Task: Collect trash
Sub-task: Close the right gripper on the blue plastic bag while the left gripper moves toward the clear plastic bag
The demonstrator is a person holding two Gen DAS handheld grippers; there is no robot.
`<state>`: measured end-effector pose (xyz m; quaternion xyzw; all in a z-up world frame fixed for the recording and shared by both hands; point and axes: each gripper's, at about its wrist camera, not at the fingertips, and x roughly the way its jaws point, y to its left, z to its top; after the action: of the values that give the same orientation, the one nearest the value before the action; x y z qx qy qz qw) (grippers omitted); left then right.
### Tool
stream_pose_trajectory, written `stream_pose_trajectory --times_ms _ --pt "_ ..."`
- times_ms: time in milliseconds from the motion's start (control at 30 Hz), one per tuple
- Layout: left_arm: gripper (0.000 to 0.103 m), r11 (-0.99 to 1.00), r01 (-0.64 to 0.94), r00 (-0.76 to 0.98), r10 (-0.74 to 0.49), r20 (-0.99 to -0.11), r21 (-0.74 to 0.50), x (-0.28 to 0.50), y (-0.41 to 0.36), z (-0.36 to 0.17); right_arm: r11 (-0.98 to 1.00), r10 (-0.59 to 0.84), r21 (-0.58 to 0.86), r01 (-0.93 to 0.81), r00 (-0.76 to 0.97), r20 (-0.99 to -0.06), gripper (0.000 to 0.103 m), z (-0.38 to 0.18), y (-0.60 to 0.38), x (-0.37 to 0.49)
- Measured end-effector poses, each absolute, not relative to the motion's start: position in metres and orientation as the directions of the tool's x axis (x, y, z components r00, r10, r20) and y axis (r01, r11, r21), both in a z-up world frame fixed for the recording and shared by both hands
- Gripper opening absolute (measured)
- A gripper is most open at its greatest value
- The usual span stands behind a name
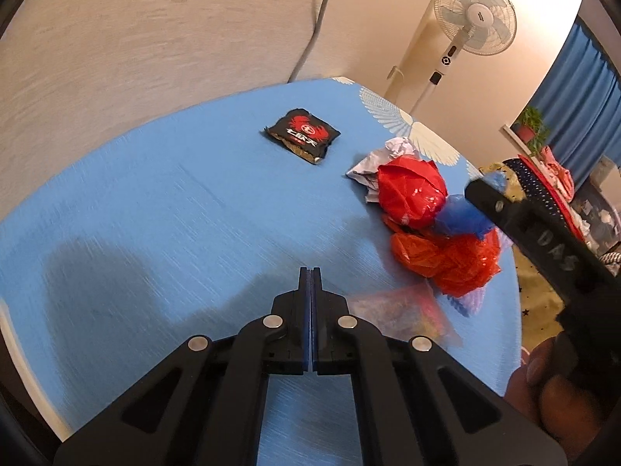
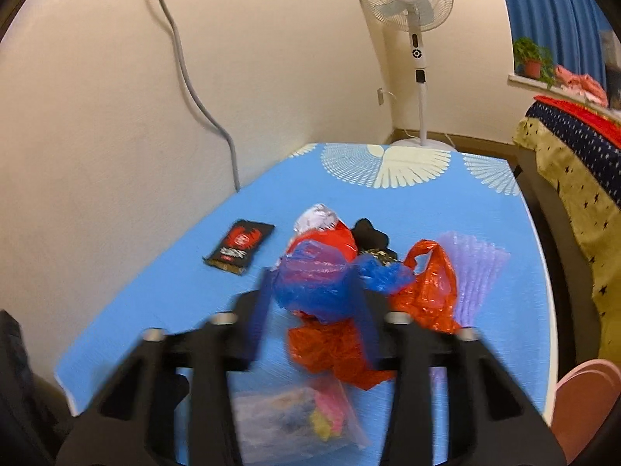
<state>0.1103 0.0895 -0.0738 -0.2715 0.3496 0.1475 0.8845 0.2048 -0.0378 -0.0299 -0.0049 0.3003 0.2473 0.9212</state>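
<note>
A pile of trash lies on the blue table (image 1: 155, 202): a red plastic ball (image 1: 411, 190), a blue bag (image 1: 462, 221), an orange-red bag (image 1: 454, 260), crumpled white paper (image 1: 372, 163) and a clear packet (image 1: 392, 306). A black snack wrapper (image 1: 302, 136) lies apart, farther back. My left gripper (image 1: 310, 272) is shut and empty, left of the pile. My right gripper (image 2: 314, 295) is open, its jaws standing either side of the blue bag (image 2: 318, 283), above the orange-red bag (image 2: 427, 291). The wrapper (image 2: 238, 246) lies to its left.
A pedestal fan (image 2: 407, 0) stands beyond the table's far end. A bed with a star-patterned cover (image 2: 574, 163) runs along the right. A grey cable (image 2: 186, 77) hangs down the wall on the left. A purple ribbed sheet (image 2: 477, 268) lies at the pile's right.
</note>
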Motion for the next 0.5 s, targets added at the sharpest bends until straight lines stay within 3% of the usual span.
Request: stream_pose_trajectory --times_ms 33,100,167,200,500 --pt "0.001 0.807 -0.445 0.714 0.059 -0.698 -0.387 0.110 0.088 -0.074 0.879 0.453 0.150 -0.452 0.697 -0.556 0.004 -0.029 -0.042 0.205" --pt "0.008 0.806 -0.426 0.720 0.027 -0.694 -0.411 0.111 0.084 -0.075 0.881 0.457 0.166 -0.444 0.703 -0.545 0.002 -0.026 -0.050 0.204" --pt "0.025 0.808 -0.413 0.722 0.008 -0.692 -0.421 0.111 0.079 -0.076 0.883 0.457 0.177 -0.434 0.712 -0.532 0.002 -0.020 -0.057 0.204" --pt "0.027 0.807 -0.408 0.720 -0.004 -0.694 -0.428 0.112 0.077 -0.077 0.885 0.456 0.180 -0.430 0.718 -0.526 0.002 -0.017 -0.061 0.203" --pt "0.031 0.838 -0.343 0.691 -0.080 -0.718 -0.423 0.119 0.052 -0.086 0.896 0.442 0.189 -0.402 0.756 -0.482 0.002 0.004 -0.089 0.190"
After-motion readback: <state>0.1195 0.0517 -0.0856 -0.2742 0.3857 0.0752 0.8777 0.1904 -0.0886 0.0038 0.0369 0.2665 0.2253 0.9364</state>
